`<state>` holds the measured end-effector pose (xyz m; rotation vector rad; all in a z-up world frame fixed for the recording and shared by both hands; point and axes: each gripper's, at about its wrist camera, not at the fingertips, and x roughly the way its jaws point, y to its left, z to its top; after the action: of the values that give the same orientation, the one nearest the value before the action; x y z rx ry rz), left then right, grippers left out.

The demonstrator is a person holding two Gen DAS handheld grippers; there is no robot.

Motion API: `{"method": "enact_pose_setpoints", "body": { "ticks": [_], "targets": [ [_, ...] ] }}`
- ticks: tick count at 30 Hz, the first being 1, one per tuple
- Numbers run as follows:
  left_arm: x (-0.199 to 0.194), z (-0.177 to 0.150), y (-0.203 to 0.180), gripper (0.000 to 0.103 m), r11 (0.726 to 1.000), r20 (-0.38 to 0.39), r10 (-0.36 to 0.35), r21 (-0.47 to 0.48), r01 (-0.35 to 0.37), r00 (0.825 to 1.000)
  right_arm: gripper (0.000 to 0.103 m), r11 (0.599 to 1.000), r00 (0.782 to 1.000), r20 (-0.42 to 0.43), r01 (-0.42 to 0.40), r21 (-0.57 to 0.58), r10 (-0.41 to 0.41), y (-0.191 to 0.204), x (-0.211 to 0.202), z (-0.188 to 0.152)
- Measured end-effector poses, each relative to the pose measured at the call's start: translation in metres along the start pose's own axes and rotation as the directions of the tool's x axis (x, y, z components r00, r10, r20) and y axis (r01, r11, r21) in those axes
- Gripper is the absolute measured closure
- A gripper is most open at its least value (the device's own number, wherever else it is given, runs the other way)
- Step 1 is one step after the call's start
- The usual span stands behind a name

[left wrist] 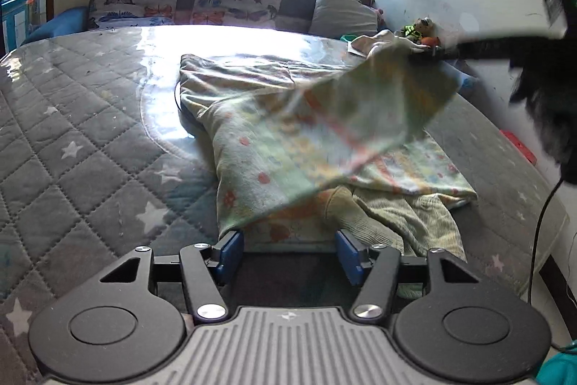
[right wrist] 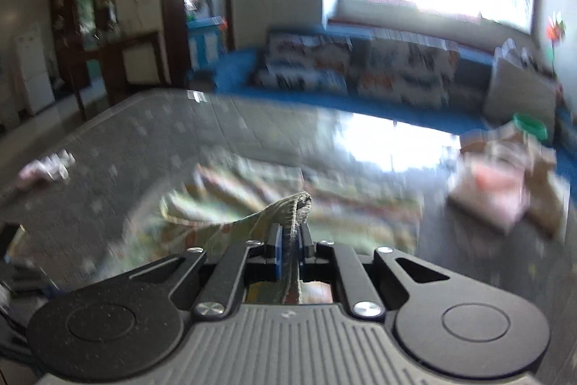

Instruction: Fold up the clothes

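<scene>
Left wrist view: my left gripper (left wrist: 290,249) stands wide, empty, beside the garment's (left wrist: 288,147) near hem; my right gripper (right wrist: 290,251) pinches the far corner.

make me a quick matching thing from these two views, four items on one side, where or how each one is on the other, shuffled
Items:
1. left tool
2. right tool
3. floral garment
4. butterfly cushions

States or places:
A. propped along the sofa under the window
B. shut on a bunched edge of cloth
C. open, nothing between its blue pads
D. partly lifted off the quilted surface, one corner raised

Pairs: 1-C, 2-B, 3-D, 4-A
</scene>
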<state>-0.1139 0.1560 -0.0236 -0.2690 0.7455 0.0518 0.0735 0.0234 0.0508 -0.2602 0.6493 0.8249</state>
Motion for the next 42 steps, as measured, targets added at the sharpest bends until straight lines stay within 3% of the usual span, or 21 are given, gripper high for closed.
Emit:
{"method": "enact_pose_setpoints", "body": {
  "ticks": [5,11,15,18,23,27,32,35,38,42],
  "targets": [
    [-0.013,-0.002,0.010,0.043,1.000,-0.036,0.002,-0.011,-0.003,0.999,0.094,0.998,0.992,-0.122,-0.016,0.057,0.023,-0.013,0.032,-0.038],
    [-0.038,0.020,0.020,0.043,0.999,0.012,0.019,-0.033,-0.019,1.000,0.088,0.998,0.996,-0.091,0.008,0.061,-0.003,-0.019,0.027,-0.041],
    [-0.029,0.048,0.018,0.044,1.000,0.056,0.011,-0.017,-0.010,0.998,0.088,0.999,0.999,-0.043,0.014,0.037,-0.013,-0.016,0.022,-0.033],
    [-0.006,0.072,0.016,0.044,1.000,0.082,-0.015,0.014,0.014,0.997,0.088,0.999,0.999,-0.053,-0.008,0.033,0.009,-0.013,0.028,-0.033],
    [0.045,0.096,0.019,0.045,0.999,0.051,-0.034,0.031,0.033,0.998,0.088,1.000,0.996,-0.090,-0.024,0.019,0.025,-0.009,0.045,-0.037],
    [0.074,0.098,0.029,0.051,1.000,0.000,-0.006,0.021,0.006,1.000,0.087,1.000,0.995,-0.093,-0.027,0.004,0.027,-0.007,0.054,-0.041],
    [0.080,0.086,0.046,0.061,1.000,-0.015,0.014,0.013,-0.014,1.000,0.087,1.000,0.991,-0.131,-0.028,0.006,0.029,-0.010,0.060,-0.043],
    [0.079,0.084,0.050,0.061,1.000,-0.008,0.008,0.014,-0.008,1.000,0.086,1.000,0.993,-0.114,-0.026,0.007,0.027,-0.012,0.057,-0.036],
    [0.078,0.084,0.050,0.061,1.000,-0.005,0.003,0.017,-0.003,1.000,0.074,0.999,0.993,-0.119,0.002,0.033,0.002,-0.016,0.058,-0.032],
    [0.078,0.083,0.054,0.061,1.000,-0.003,-0.013,0.020,0.013,1.000,0.074,0.996,0.988,-0.156,-0.007,0.088,0.021,-0.025,0.050,-0.042]
  ]
}}
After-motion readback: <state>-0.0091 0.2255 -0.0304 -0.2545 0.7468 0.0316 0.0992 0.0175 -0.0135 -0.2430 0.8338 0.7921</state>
